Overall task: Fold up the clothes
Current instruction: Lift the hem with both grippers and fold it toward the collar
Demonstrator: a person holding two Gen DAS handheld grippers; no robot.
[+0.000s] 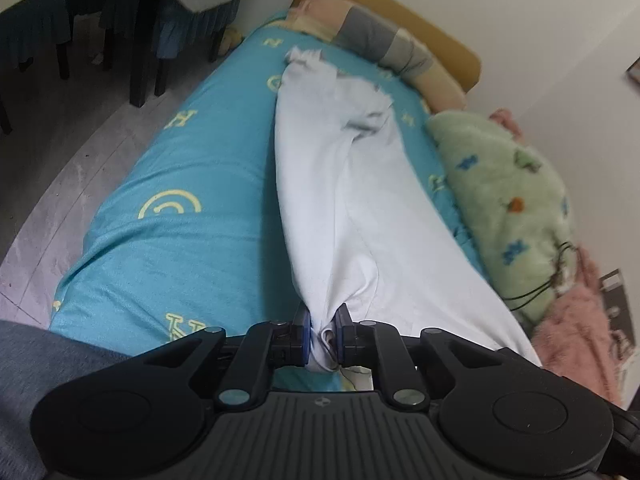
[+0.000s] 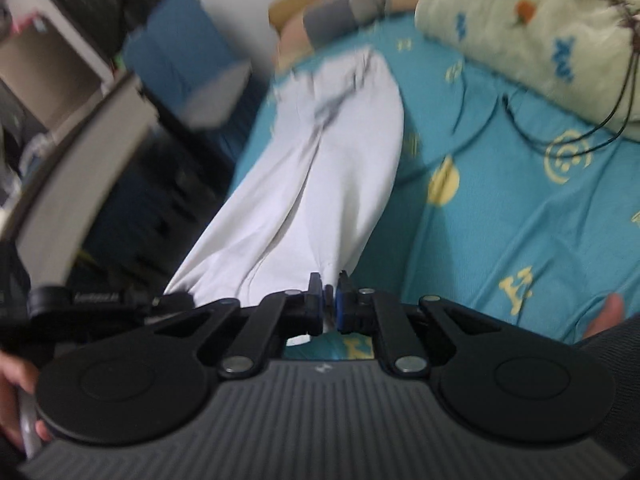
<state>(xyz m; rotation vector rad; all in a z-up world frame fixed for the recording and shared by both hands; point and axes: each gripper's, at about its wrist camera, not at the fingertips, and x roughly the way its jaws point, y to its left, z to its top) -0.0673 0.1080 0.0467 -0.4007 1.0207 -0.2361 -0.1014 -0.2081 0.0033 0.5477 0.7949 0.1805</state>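
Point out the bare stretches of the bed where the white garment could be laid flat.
Widest free patch: the teal sheet between the white garment and the floor-side bed edge. Crowded: the wall side, with the green blanket, pink blanket, black cord, and the pillows by the headboard.

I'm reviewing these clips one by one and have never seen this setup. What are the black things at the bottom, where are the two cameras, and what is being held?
No robot here: a person holds a hand-held two-finger gripper in each hand, each with a camera looking along its fingers. One picture comes from the left gripper, the other from the right gripper. Both are shut on the near edge of a white garment, which stretches away across a bed with a turquoise patterned sheet. A green fleece blanket lies bunched by the wall, with a pink fabric beside it.
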